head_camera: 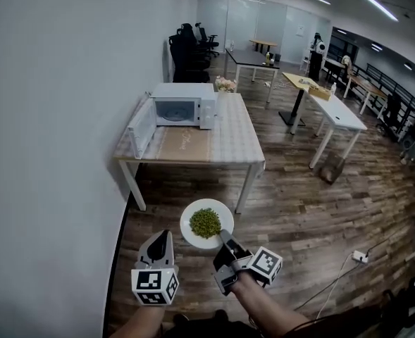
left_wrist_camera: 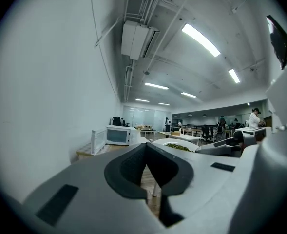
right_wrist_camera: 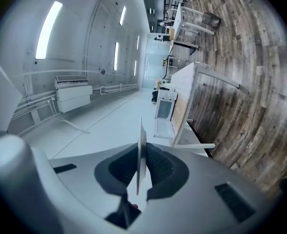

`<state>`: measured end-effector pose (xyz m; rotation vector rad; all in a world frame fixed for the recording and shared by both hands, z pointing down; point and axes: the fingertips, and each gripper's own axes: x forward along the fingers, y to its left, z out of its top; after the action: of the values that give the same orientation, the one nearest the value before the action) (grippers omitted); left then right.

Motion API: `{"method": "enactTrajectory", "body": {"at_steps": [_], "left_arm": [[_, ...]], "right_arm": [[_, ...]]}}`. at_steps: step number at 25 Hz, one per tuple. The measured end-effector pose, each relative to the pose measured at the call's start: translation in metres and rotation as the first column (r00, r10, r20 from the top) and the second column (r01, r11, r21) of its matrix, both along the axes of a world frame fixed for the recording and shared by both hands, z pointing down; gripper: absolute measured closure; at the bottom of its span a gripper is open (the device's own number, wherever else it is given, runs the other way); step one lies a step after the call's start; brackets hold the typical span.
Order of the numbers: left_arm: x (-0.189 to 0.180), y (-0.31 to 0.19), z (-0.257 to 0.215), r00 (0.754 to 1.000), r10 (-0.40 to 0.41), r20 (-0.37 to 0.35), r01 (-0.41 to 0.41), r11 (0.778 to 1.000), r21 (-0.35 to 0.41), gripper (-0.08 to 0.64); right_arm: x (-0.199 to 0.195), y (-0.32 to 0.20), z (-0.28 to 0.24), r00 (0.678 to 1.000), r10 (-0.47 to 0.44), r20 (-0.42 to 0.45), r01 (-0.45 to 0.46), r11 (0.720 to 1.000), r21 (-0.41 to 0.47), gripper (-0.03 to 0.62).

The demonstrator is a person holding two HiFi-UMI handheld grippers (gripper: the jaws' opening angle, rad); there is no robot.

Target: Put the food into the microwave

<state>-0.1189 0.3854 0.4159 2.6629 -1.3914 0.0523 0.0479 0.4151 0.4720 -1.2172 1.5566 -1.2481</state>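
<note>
Two grippers are held low in the head view, both pointing level toward the far side of the room. The right gripper (head_camera: 225, 236) is closed on the near rim of a white plate (head_camera: 188, 225); in the right gripper view the thin edge of the plate stands between its two pads. A heap of green food (head_camera: 205, 222) lies in the middle of the plate. The left gripper (head_camera: 162, 239) is just beside the plate, with its jaws together at the tips and nothing between them. The plate hangs above the wooden floor (head_camera: 299, 210), well apart from the microwave (head_camera: 182, 105). The microwave stands on a table (head_camera: 228, 143) by the white wall (head_camera: 52, 118), and its door (head_camera: 142, 127) is swung open to the left.
</note>
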Motion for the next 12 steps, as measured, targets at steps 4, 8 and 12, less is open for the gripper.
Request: {"method": "enactTrajectory", "body": {"at_steps": [4,8,12], "left_arm": [[-0.011,-0.010,0.002,1.000,0.003,-0.014,-0.003,1.000,-0.006,0.554],[-0.021,-0.013,0.011,1.000,0.012,-0.010,-0.012,1.000,-0.015,0.554],[-0.031,-0.017,0.018,0.999,0.033,-0.011,-0.033,0.999,-0.024,0.554]], "right_arm": [[-0.007,-0.010,0.000,1.000,0.004,0.007,-0.004,1.000,0.000,0.551],[-0.018,-0.010,0.003,1.000,0.005,0.021,-0.005,1.000,-0.003,0.551],[-0.027,-0.013,0.006,1.000,0.019,0.015,-0.019,1.000,-0.009,0.551]]}}
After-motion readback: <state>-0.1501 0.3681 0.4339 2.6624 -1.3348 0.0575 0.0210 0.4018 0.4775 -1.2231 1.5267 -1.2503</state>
